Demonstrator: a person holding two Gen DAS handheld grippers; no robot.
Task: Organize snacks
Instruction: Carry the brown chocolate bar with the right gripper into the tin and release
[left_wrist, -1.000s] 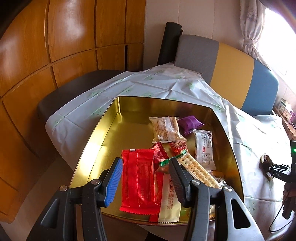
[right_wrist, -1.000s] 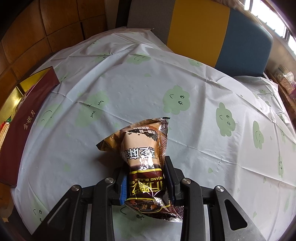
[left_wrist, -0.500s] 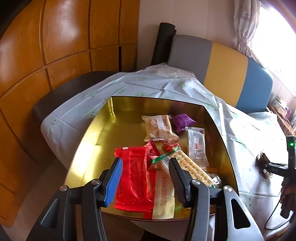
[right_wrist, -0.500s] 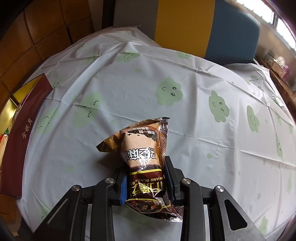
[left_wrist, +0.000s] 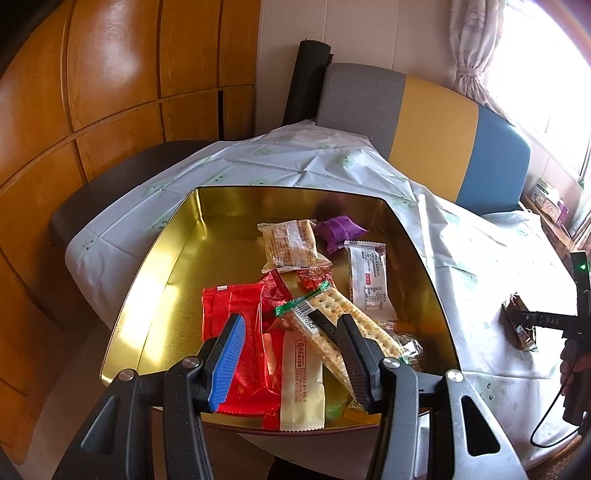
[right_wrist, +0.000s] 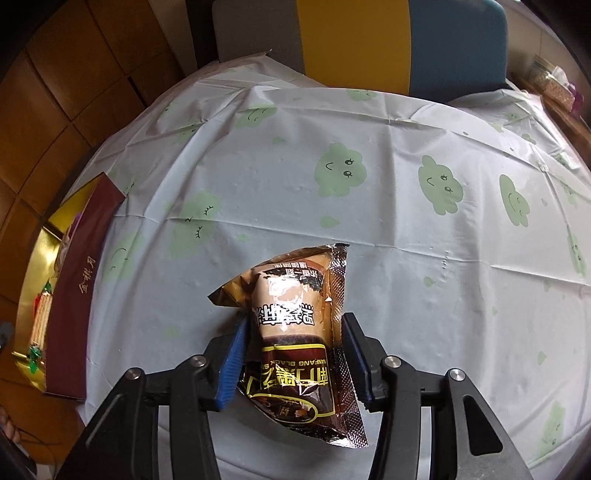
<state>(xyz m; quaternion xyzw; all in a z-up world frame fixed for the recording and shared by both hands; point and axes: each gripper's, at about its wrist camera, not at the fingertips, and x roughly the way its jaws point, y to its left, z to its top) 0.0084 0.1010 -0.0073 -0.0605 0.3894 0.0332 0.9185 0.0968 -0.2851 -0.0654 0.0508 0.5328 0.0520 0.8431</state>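
Right wrist: tongs (right_wrist: 293, 354) grip "BLACK"-labelled packet (right_wrist: 299, 343).

Your widest clear ground is the cloth-covered counter (right_wrist: 388, 229) beyond the right claw (right_wrist: 295, 354): bare out to the striped chair back (right_wrist: 369, 40) at its far edge. At its left edge the tin's dark red wall (right_wrist: 77, 295) stands up as a barrier. Inside the gold tin (left_wrist: 192, 236), the far left part of the floor lies bare; red packet (left_wrist: 240, 332), cracker sleeve (left_wrist: 343, 325) and other wrappers crowd the near right. The left claw (left_wrist: 291, 354) hangs parted and empty above them.
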